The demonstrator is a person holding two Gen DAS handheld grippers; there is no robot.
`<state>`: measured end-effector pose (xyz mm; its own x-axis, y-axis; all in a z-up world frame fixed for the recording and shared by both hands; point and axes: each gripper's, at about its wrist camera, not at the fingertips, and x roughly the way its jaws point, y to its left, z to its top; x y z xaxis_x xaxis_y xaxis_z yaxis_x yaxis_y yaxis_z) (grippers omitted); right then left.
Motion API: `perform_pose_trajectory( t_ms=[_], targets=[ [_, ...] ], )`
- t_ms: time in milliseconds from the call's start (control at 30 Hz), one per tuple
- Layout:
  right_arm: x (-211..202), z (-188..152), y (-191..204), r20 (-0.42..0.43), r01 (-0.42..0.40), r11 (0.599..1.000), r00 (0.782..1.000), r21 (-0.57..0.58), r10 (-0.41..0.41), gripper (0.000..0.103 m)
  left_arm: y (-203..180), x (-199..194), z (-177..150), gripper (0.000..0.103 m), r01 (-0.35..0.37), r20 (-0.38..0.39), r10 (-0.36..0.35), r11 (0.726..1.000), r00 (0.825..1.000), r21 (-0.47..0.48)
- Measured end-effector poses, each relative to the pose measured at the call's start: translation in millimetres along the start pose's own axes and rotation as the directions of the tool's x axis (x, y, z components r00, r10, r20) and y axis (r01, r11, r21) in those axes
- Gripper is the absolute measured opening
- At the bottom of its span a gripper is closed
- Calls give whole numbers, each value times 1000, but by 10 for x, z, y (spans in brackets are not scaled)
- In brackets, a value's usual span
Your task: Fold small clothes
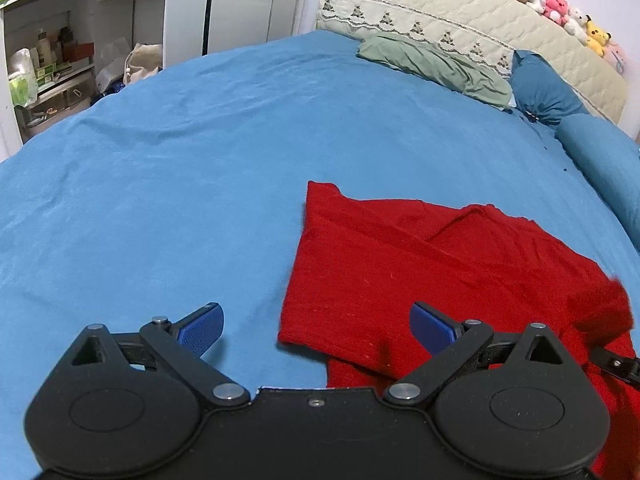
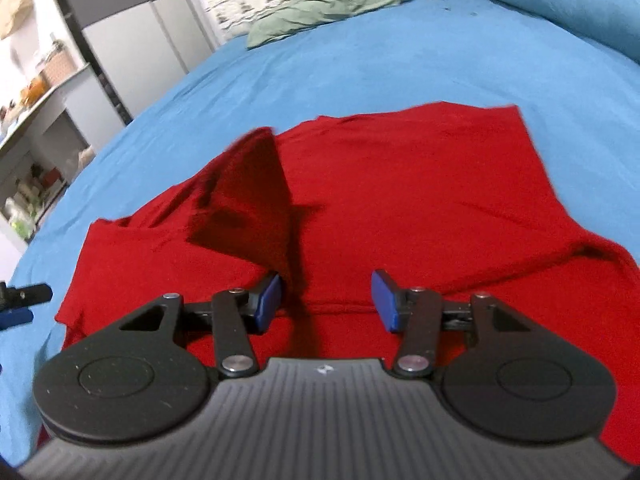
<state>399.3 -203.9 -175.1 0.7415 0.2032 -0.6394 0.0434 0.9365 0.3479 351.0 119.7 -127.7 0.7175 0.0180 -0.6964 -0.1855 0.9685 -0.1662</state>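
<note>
**Both grippers open, red shirt spread on the bed**

Starting up close: the left gripper point(image 1: 316, 328) has its blue pads spread wide with nothing between them. It hangs over the near left corner of the red garment point(image 1: 440, 264), one finger over bare blue bedsheet point(image 1: 160, 168) and the other over the red cloth. Can't tell if it touches the fabric.

The right gripper point(image 2: 326, 300) is parted too, just not as wide. A raised flap of the red garment point(image 2: 400, 184) stands up right beside its left pad point(image 2: 270, 300), dark and a bit blurred, looking like it brushes the pad. It isn't pinched between the two, since the gap between them is open. At the far left edge of that view a bit of the other gripper's black and blue hardware pokes in.

The garment itself lies mostly flat on the bedsheet, a few creases across it, one sleeve sticking out to the side in the right wrist view.

Further back there's a crumpled green cloth point(image 1: 436, 66) near the head of the bed, then blue pillows point(image 1: 544, 88) and a cream quilted headboard cover point(image 1: 460, 16). A row of plush toys point(image 1: 560, 4) sits on top of it. Off to the left are white shelves point(image 1: 52, 64) packed with clutter.
</note>
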Motion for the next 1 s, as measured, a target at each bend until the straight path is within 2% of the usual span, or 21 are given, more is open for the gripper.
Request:
perform_pose_trajectory(
  t_ms=[100, 200, 300, 367, 467, 533, 567, 633, 667, 767, 900, 1000],
  targets=[
    [-102, -1, -90, 8, -20, 1000, 1000, 4, 20, 69, 23, 1, 7, 101, 0, -1, 0, 1000, 1000, -12],
    [-192, -8, -138, -3, -94, 996, 996, 10, 94, 91, 24, -2, 10, 101, 7, -1, -7, 1000, 1000, -24],
    [-206, 45, -205, -18, -152, 987, 988, 45, 153, 93, 18, 5, 8, 101, 5, -3, -5, 1000, 1000, -20],
    [-147, 114, -234, -41, -117, 990, 992, 78, 121, 93, 11, 8, 10, 101, 0, -4, -1, 1000, 1000, -14],
    [-59, 171, -220, -65, -50, 996, 996, 73, 55, 81, 9, 11, 11, 101, -2, -5, 2, 1000, 1000, -10],
    [-9, 185, -147, -68, 3, 1000, 998, 16, -2, 58, 11, 13, 11, 101, -7, -4, 6, 1000, 1000, -6],
    [11, 187, -105, -73, 37, 999, 997, -17, -38, 51, 13, 16, 11, 101, -10, -4, 10, 1000, 1000, -3],
    [20, 191, -10, -67, 103, 990, 992, -94, -109, 29, 6, 23, 11, 101, -18, -5, 18, 1000, 1000, 0],
    [2, 187, 31, -59, 120, 984, 990, -130, -129, 24, 13, 25, 11, 101, -22, -5, 22, 1000, 1000, 0],
    [-64, 277, 187, -26, 141, 966, 988, -215, -150, 21, 49, 23, 19, 101, -36, -2, 36, 999, 999, 2],
    [-238, 642, 312, 37, 118, 960, 993, -254, -112, 21, 123, 16, 25, 101, -53, 1, 53, 999, 999, 1],
    [-380, 903, 320, 105, 182, 931, 982, -316, -157, 21, 143, 40, 13, 101, -41, -17, 41, 999, 999, 14]
  ],
)
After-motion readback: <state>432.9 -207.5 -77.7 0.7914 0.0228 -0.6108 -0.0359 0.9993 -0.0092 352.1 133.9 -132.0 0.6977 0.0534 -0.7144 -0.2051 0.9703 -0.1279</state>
